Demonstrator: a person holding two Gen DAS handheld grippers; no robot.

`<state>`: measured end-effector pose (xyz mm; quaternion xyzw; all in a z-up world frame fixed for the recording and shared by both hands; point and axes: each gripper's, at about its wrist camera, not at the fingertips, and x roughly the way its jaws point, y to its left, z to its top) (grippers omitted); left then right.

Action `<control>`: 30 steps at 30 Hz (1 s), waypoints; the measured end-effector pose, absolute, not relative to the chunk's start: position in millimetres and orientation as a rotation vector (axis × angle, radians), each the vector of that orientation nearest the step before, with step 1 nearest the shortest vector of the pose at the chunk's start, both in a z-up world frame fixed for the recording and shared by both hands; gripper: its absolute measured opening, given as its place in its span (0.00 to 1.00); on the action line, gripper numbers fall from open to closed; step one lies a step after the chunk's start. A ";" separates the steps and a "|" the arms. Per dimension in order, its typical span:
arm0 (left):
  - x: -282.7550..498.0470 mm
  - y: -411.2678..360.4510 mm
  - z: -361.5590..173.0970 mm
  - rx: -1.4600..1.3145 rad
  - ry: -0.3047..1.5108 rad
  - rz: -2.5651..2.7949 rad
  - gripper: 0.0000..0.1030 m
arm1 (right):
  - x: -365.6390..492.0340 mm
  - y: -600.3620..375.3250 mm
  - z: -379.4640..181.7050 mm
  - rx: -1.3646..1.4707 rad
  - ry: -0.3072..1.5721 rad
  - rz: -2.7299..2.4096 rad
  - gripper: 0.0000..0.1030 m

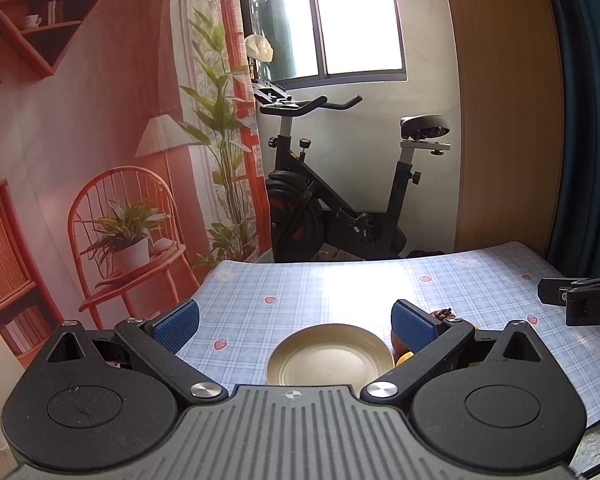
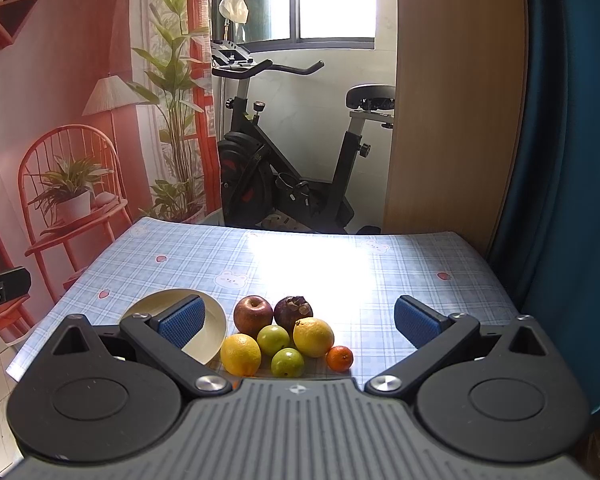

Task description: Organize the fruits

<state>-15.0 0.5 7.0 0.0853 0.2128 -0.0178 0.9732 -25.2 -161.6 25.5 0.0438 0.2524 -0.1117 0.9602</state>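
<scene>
While both grippers hang wide apart in the jaws and hold nothing, the task stands at its very start: the plate lies empty on the checked tablecloth, and all the fruit sits in a tight cluster just beside the plate's right edge. In the right wrist view the right gripper looks straight down onto that cluster, with a red apple and a dark mangosteen at the back, two yellow fruits, one to the left and one to the right, two green fruits between them, and a small orange at the near right. The left gripper faces the plate and sees only slivers of fruit past its right finger, so the right one is likely the better placed to pick first. A sound first choice would be a piece at the rim of the group, such as the small orange or the left yellow fruit, since the pieces touch one another and a finger pushed between them could set the round ones rolling. The jaws should come down astride one fruit, close at its widest part with only enough pressure to hold, lift clear, and lower it well inside the plate's rim before letting go.
</scene>
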 end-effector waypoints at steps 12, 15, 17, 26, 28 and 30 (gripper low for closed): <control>-16.7 -0.1 6.6 0.173 0.429 -0.036 1.00 | -25.4 -162.6 25.8 0.091 0.512 -0.225 1.00; -16.9 -0.2 6.8 0.172 0.428 -0.036 1.00 | -25.7 -162.5 27.0 0.092 0.512 -0.225 1.00; -16.1 -0.8 7.2 0.172 0.428 -0.035 1.00 | -26.2 -162.4 27.5 0.092 0.511 -0.225 1.00; -15.9 -0.7 7.5 0.172 0.428 -0.036 1.00 | -26.4 -163.6 29.9 0.092 0.509 -0.230 1.00; -16.3 -0.6 7.5 0.172 0.428 -0.035 1.00 | -26.4 -163.6 30.0 0.092 0.510 -0.230 1.00; -16.4 -0.6 7.4 0.171 0.428 -0.035 1.00 | -26.8 -163.7 29.9 0.092 0.509 -0.232 1.00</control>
